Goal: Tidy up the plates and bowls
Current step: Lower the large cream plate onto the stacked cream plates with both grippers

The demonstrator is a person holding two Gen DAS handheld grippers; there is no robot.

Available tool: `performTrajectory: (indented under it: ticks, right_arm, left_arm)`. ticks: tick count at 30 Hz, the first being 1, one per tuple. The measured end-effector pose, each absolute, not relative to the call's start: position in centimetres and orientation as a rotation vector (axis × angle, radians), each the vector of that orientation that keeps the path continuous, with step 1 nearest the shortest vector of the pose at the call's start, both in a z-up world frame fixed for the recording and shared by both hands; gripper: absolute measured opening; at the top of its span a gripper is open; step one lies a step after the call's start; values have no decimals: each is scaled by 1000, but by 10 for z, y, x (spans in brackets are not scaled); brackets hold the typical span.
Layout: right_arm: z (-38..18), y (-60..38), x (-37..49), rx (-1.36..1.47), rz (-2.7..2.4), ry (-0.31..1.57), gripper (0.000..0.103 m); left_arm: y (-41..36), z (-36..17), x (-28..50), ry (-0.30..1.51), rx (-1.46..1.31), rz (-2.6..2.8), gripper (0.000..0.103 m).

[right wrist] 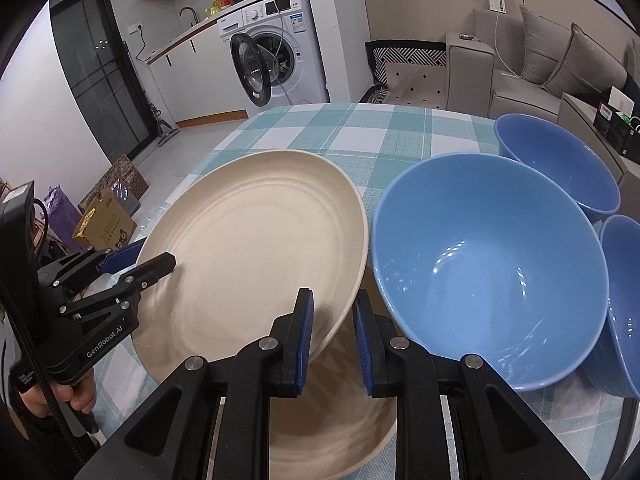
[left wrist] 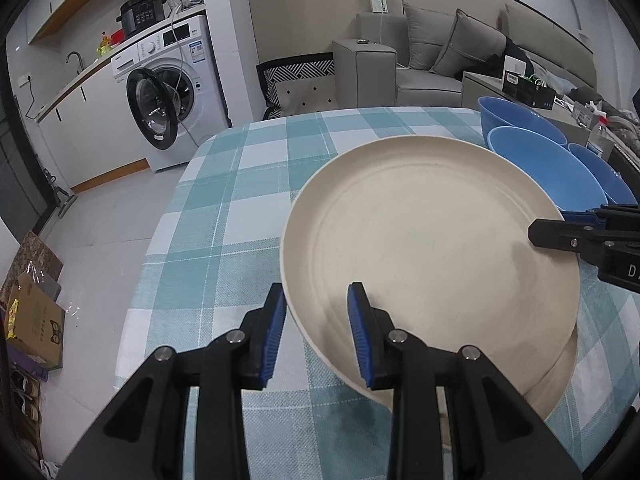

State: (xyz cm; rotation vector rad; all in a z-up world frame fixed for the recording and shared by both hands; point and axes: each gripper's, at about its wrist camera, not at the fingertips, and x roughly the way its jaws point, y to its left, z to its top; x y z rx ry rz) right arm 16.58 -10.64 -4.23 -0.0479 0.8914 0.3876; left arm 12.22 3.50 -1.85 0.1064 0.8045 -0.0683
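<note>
Left gripper (left wrist: 316, 332) and right gripper (right wrist: 332, 340) are both straddling the cream plate's (left wrist: 432, 248) rim, jaws parted, not clamped.

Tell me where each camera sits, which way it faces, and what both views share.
Left wrist: on the left hand-held gripper, looking along its fingers, which straddle the cream plate's near-left rim; the right hand-held gripper enters at right.
Right wrist: on the right hand-held gripper, facing the plate's right rim beside the blue bowls; the left hand-held gripper shows at left.
Shared: plate, bowls, checked tablecloth, washing machine.
</note>
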Motion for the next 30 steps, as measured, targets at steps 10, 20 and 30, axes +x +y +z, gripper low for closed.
performTrajectory:
  ticks: [10,20,30]
  right_arm:
    - [-48,-111,156,-49,396,892,20]
    - [-57,-114,148,-49,403,908,20]
    - [-69,-121,142,-45,394,924,20]
  left_arm:
    - [30,-20,113,806,121,-70,30]
    - [27,-23,105,809,134,-70,30]
    - [19,-26,99,816,153,-83,30]
